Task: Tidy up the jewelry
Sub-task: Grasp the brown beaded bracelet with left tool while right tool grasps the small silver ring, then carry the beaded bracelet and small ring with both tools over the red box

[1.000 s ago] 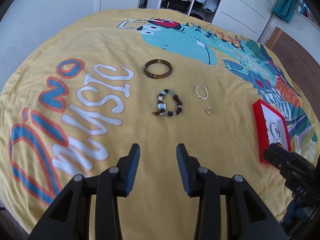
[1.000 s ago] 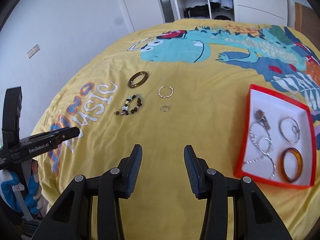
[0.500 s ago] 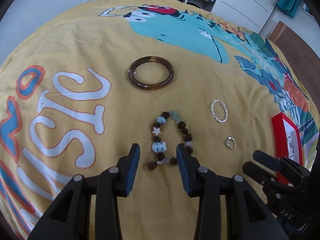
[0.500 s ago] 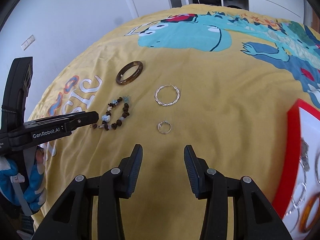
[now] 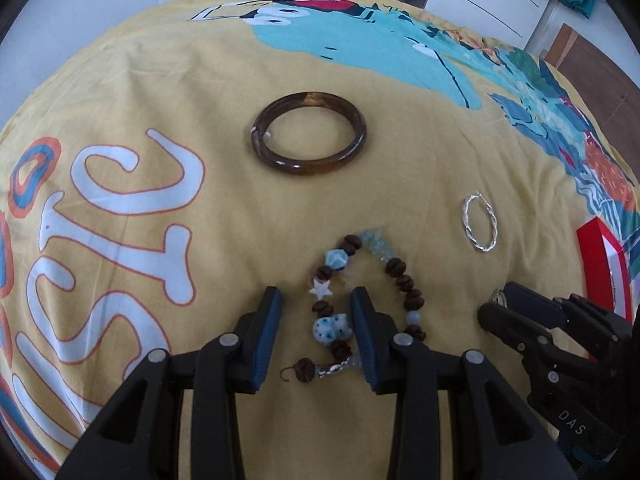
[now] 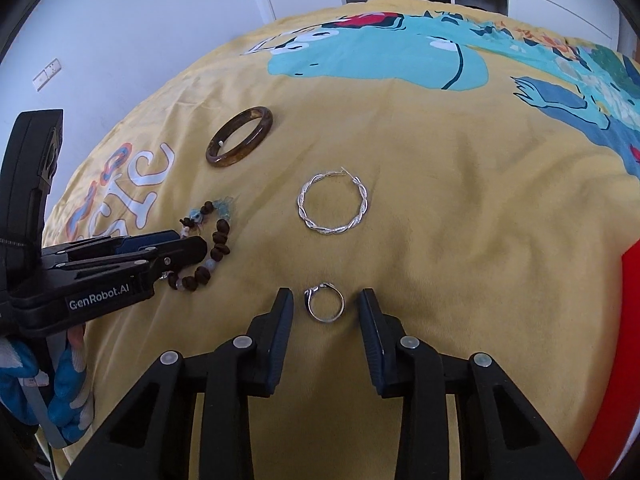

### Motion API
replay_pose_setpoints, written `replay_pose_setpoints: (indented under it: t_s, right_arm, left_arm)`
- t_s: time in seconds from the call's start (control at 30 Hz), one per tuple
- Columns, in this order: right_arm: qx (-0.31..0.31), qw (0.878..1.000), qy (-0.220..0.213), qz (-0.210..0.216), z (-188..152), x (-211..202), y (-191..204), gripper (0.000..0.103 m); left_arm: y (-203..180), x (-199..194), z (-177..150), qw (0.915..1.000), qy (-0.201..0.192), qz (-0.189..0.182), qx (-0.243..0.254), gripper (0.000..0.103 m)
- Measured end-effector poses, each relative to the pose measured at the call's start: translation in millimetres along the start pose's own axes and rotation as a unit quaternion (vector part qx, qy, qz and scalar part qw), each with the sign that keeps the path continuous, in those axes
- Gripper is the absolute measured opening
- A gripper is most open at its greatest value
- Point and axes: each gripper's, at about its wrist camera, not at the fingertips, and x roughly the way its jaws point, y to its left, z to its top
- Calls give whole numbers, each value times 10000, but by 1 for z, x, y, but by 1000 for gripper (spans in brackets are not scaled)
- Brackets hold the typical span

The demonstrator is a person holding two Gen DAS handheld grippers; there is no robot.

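Observation:
On the yellow bedspread lies a beaded bracelet (image 5: 404,280) of brown and pale blue beads. My left gripper (image 5: 316,300) is low over it, with the bracelet's left strand between the jaws. The jaws are closing, and a gap still shows on each side. A small silver ring (image 6: 324,307) lies between the fingers of my right gripper (image 6: 326,300). Its jaws are closing too, and the pads stand clear of the ring. A brown bangle (image 5: 308,134) and a twisted silver hoop (image 6: 332,204) lie farther off.
A red tray (image 5: 604,256) with a white inside sits at the right edge of the bed. The bedspread (image 6: 460,220) carries a dinosaur print and white letters. A gloved hand (image 6: 64,380) holds the left gripper. Wardrobes and a white wall stand behind the bed.
Both grippers have come down and forward toward the jewelry. The bracelet's strand now lies between the left fingers and the ring between the right fingers. Both pairs of jaws are narrower.

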Motion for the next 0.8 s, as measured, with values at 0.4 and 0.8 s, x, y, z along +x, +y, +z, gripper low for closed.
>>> replay_pose_setpoints:
  t_s: [0.4,0.8]
  right_arm:
    - [51,10000,-59,-20,-4,-13,5,19]
    - [156,9983,-522,186,-21,-91,26,19]
  left_arm:
    - [-5,-25,-2,9996,-173,180,163,16]
    - [-12,-108,-9,9976,-595,226,263,16]
